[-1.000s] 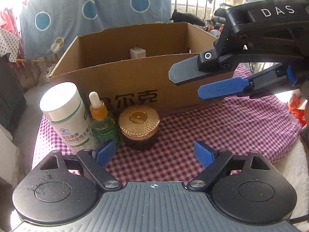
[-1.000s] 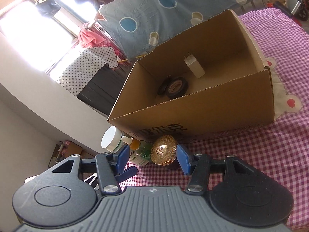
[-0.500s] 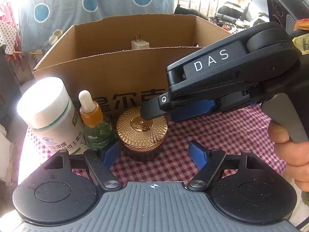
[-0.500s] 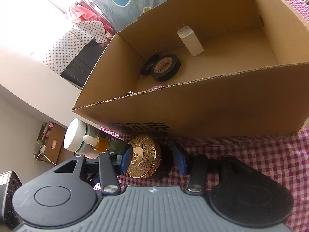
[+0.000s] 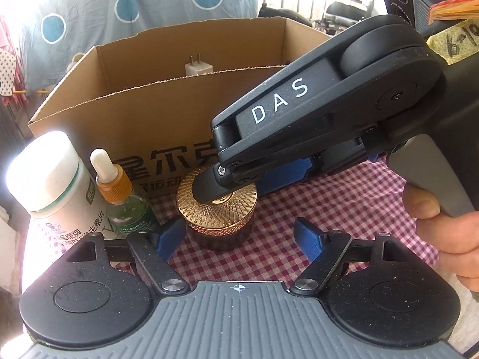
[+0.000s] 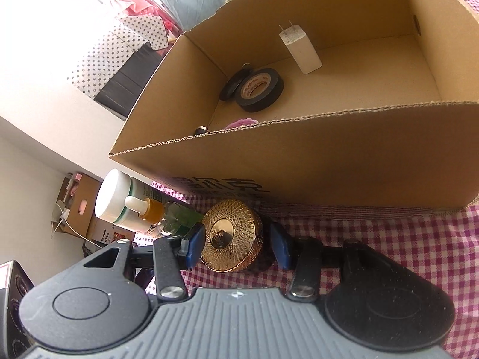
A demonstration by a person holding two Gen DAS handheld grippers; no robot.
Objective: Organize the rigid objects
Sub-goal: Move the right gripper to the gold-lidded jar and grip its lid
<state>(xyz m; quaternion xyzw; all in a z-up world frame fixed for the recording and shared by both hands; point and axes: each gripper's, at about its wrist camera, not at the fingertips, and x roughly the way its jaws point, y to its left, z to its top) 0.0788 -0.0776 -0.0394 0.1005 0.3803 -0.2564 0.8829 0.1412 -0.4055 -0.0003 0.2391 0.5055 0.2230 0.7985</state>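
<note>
Charger [image 6: 300, 51] and tape roll [image 6: 260, 89] already in the box [image 6: 299, 161]. Right gripper [image 6: 238, 245] fingers spread around the gold jar [image 6: 232, 239], not pinching yet. Left gripper [image 5: 239, 237] fingers spread, empty; two bottles [image 5: 89, 197] left on the bench.

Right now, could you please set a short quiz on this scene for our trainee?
1. Which item sits between the fingers of the right gripper?
A. the gold-lidded jar
B. the white pill bottle
C. the dropper bottle
2. True or false: the black tape roll lies inside the cardboard box.
3. Fill in: the white charger in the box stands with its prongs pointing ____.

Key: 1 A; 2 true; 3 up.
</note>
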